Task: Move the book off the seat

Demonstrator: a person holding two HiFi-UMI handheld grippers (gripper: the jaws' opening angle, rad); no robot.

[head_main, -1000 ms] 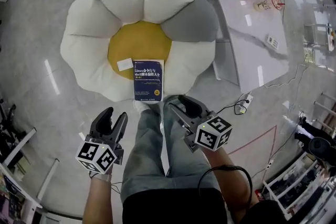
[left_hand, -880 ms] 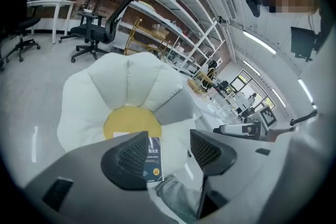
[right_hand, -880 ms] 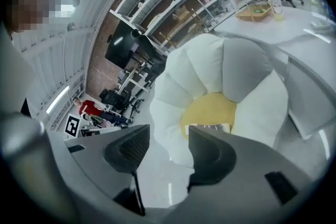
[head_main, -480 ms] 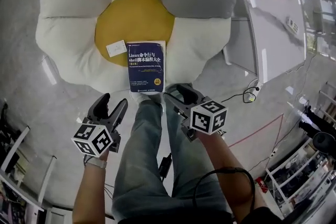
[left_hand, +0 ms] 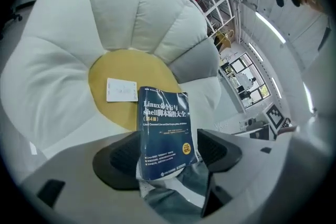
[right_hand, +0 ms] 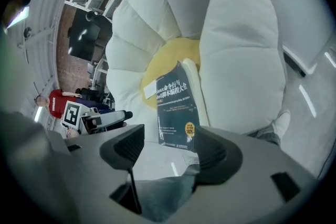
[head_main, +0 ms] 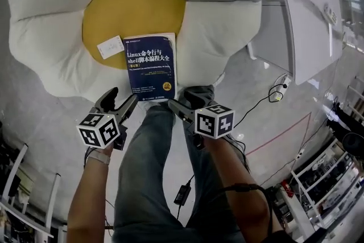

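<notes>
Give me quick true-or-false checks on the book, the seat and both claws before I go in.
1. The book lies on the flower-shaped seat. True.
2. The left claw is shut on the book. False: its jaws have just been opening and stand apart, off the book.
3. A white card lies beside the book on the seat. True.
4. The right claw holds the card. False: its jaws have just been opening too and hold nothing.

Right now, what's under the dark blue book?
The dark blue paperback book rests on the flower-shaped cushion seat: far end on its round yellow centre, near end on white padded petals. A small white card lies beside it. Anything beneath the cover is hidden.
</notes>
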